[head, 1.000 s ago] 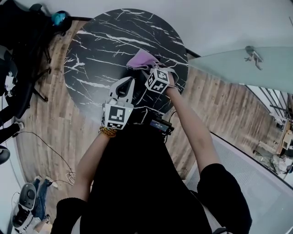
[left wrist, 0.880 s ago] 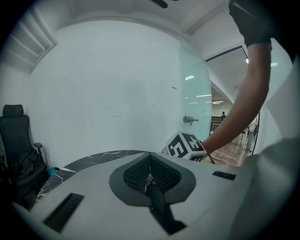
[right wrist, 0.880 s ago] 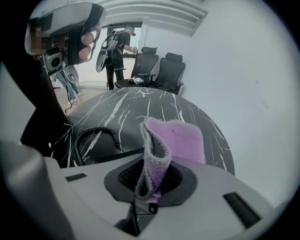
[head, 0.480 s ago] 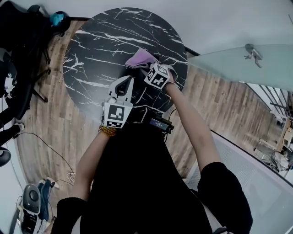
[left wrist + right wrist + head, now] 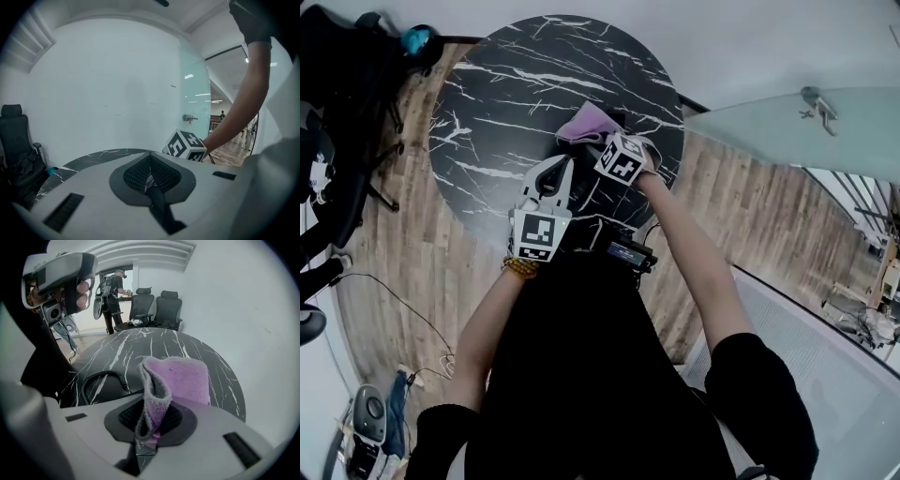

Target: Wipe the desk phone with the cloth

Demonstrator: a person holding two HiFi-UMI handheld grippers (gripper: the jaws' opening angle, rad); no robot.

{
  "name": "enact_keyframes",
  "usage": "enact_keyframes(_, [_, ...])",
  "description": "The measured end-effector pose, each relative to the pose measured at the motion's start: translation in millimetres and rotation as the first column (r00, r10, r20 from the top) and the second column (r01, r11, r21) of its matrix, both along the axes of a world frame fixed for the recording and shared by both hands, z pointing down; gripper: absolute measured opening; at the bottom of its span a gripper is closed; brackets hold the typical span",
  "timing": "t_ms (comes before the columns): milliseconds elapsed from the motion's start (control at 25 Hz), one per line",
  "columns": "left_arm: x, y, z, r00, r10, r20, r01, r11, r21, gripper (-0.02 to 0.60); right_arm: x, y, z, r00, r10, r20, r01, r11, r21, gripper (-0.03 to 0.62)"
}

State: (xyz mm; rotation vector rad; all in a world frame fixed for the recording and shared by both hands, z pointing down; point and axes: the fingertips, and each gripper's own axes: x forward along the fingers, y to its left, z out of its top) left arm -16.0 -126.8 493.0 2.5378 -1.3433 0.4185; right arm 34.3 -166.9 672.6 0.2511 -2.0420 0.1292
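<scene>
A pink cloth [image 5: 586, 124] [image 5: 180, 376] hangs folded from my right gripper [image 5: 602, 141] [image 5: 150, 427], which is shut on it over the round black marble table [image 5: 506, 84]. Just ahead of the right jaws lies the desk phone's black coiled cord [image 5: 101, 379]. The phone's body is dark against the table, and I cannot make it out. My left gripper [image 5: 557, 169] [image 5: 150, 177] hovers over the table's near edge, left of the right one. It is shut, with nothing held.
Black office chairs [image 5: 337, 84] stand left of the table and a glass door [image 5: 797, 131] is on the right. A small black device with a cable [image 5: 626, 253] sits at the table's near edge. A person [image 5: 115, 287] stands by more chairs [image 5: 166, 308] in the background.
The right gripper and the cloth have edged slightly away from me over the table. The left gripper has barely moved.
</scene>
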Motion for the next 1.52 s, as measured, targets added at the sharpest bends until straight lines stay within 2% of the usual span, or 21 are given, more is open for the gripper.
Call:
enact_keyframes(1040, [1,6,-1,1.000,0.008,0.012,-0.009,1.000,0.029,0.014,0,48,19,1.000,0.015,0.018,-0.013,0.996,-0.086,0.063])
enact_keyframes(1520, [2,10,3,0.999,0.027,0.022,-0.028,0.999,0.037,0.014,-1,58,27,1.000,0.014,0.015,-0.013,0.996,-0.089,0.063])
